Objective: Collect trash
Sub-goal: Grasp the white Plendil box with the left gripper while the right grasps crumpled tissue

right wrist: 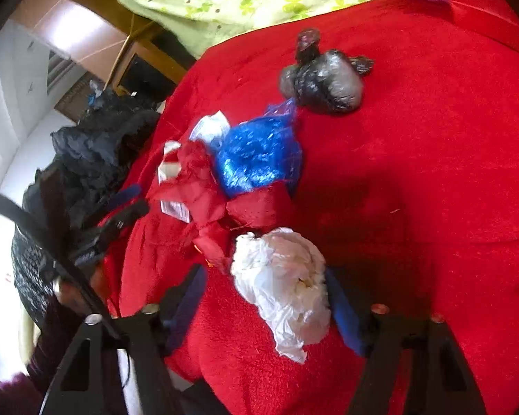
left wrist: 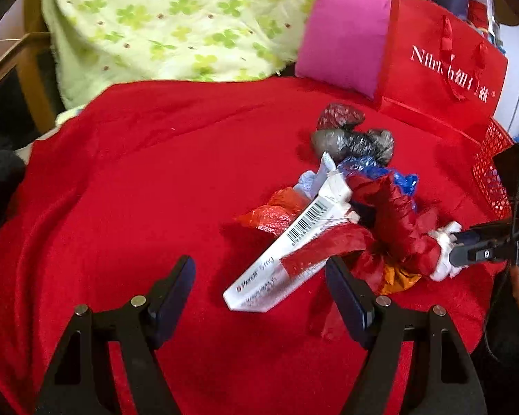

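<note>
A pile of trash lies on a red blanket (left wrist: 138, 173): a white carton with a barcode (left wrist: 294, 242), crumpled red plastic (left wrist: 394, 221), a blue plastic bag (right wrist: 259, 155), a grey-black knotted bag (right wrist: 323, 81) and a white crumpled plastic wad (right wrist: 283, 283). My left gripper (left wrist: 259, 297) is open, its jaws on either side of the carton's near end. My right gripper (right wrist: 263, 304) is open around the white wad, which sits between its fingers; it also shows in the left wrist view (left wrist: 467, 252) at the right.
A red paper gift bag (left wrist: 439, 65) and a red mesh basket (left wrist: 491, 173) stand at the back right. A pink cushion (left wrist: 342, 38) and a green flowered quilt (left wrist: 176, 17) lie behind. Dark clothing (right wrist: 97, 152) lies off the blanket's left edge.
</note>
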`<state>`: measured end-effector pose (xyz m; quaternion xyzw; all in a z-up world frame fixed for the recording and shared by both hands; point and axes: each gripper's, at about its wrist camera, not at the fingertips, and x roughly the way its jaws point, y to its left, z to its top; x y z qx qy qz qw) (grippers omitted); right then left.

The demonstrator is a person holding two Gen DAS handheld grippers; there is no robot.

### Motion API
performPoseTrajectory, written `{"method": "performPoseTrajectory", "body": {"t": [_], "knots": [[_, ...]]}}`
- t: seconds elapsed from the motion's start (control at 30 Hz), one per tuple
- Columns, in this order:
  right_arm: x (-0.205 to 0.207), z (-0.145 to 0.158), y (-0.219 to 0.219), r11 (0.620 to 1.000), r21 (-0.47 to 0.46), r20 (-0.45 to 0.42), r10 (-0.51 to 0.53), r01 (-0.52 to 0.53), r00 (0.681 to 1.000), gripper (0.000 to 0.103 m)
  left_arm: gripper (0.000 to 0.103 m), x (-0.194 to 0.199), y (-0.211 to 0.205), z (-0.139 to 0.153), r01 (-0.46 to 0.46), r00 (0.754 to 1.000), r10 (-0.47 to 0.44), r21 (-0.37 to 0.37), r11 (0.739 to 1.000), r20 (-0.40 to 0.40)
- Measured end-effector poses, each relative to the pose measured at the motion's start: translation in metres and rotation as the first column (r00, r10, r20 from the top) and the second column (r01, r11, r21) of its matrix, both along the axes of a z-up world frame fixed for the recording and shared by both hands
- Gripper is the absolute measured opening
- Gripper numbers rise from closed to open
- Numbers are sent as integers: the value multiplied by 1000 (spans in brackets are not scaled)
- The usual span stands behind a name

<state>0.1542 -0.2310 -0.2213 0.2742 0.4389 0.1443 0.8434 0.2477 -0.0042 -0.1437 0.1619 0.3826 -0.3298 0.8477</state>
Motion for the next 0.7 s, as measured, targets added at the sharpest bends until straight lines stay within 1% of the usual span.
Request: {"method": "performPoseTrajectory", "body": {"t": [0.03, 0.07, 0.13, 0.2, 0.27, 0.37, 0.4, 0.43, 0.47, 0.5, 0.53, 0.57, 0.6, 0.63, 0.67, 0.7], "knots": [[0, -1, 2, 1000, -15, 0, 7, -7, 1000, 53, 78, 6, -3, -4, 18, 1000, -17, 1, 1000, -24], [0, -2, 4, 1000, -29, 0, 8, -8, 1000, 51, 78, 10, -5, -8, 36, 998, -35, 4, 999, -43], [0, -5, 3, 999, -36, -4, 6, -6, 1000, 43, 78, 15, -10, -15, 59, 997, -58, 29, 998, -53], [-1, -9, -3, 1000, -10, -16, -5, 5, 1000, 40, 78, 17, -14, -22, 84, 995, -81, 51, 995, -60], [-1, -10, -8, 1000, 13, -26, -18, 19, 1000, 40, 78, 20, -16, -27, 94, 994, -90, 62, 994, -66], [-2, -7, -10, 1000, 10, -24, -27, 27, 999, 41, 76, 21, -21, -29, 110, 992, -105, 66, 992, -74], [-2, -5, -9, 999, 2, -21, -34, 34, 999, 48, 71, 21, -21, -29, 116, 991, -111, 61, 991, -78], [-2, -2, -10, 999, -6, -13, -41, 41, 999, 63, 68, 20, -22, -29, 122, 990, -117, 59, 991, -85], [-3, 1, -9, 999, -4, 11, -37, 37, 999, 67, 61, 20, -22, -29, 126, 988, -121, 59, 990, -92], [-4, 4, -9, 999, -11, 25, -35, 36, 999, 68, 53, 19, -23, -30, 127, 988, -120, 65, 990, -99], [-4, 5, -6, 999, -32, 39, -33, 34, 999, 68, 52, 18, -24, -31, 125, 988, -117, 75, 989, -103], [0, 4, -2, 998, -64, 36, -26, 28, 999, 68, 47, 16, -25, -32, 125, 988, -117, 84, 989, -102], [3, 2, 3, 996, -84, 23, -12, 14, 1000, 68, 44, 13, -27, -32, 128, 988, -119, 89, 988, -100], [6, -1, 7, 996, -93, 7, 10, -10, 1000, 67, 43, 10, -27, -32, 123, 989, -114, 97, 988, -93], [8, -3, 12, 993, -112, 2, 27, -27, 1000, 65, 40, 8, -28, -32, 108, 991, -99, 110, 988, -86], [7, -2, 16, 990, -135, 10, 39, -37, 999, 52, 39, 6, -27, -32, 94, 993, -84, 117, 989, -85]]}}
